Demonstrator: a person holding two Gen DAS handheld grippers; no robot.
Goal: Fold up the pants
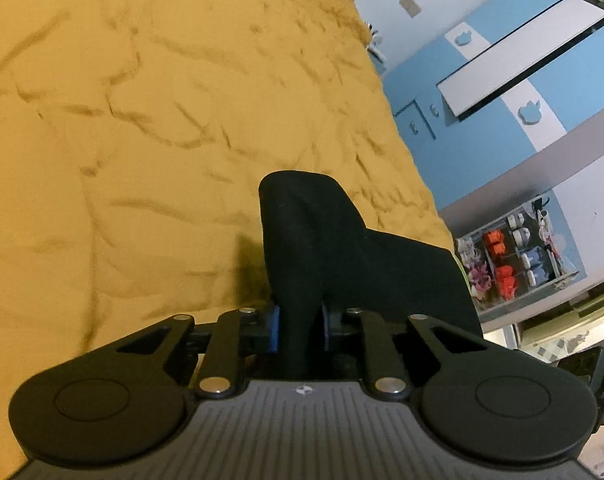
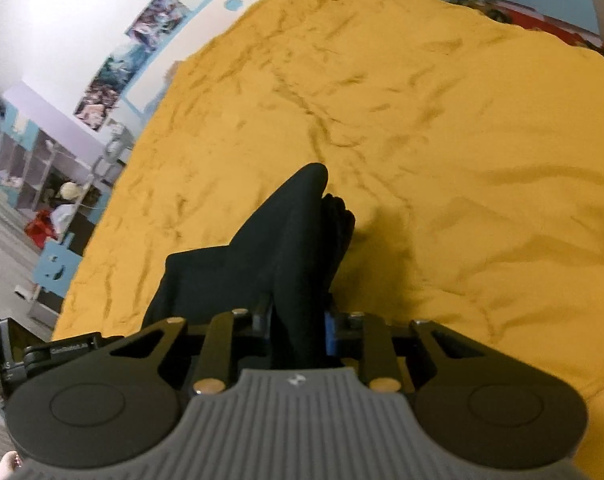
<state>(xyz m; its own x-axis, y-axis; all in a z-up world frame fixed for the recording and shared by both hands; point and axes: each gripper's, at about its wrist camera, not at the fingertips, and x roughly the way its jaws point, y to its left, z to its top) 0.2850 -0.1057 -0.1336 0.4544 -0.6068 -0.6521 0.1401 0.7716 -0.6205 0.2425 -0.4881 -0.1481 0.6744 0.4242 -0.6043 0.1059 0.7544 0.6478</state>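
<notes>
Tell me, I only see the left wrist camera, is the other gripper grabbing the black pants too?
Observer: Yes. The right gripper is shut on a bunch of the black pants, same as the left gripper.
Operator: What's on the wall over there?
Observer: Picture posters hang in a row on the white wall beside the yellow bedspread.
Operator: Any toys?
Observer: Something red sits on the floor by a purple shelf unit; too blurry to say what it is.
</notes>
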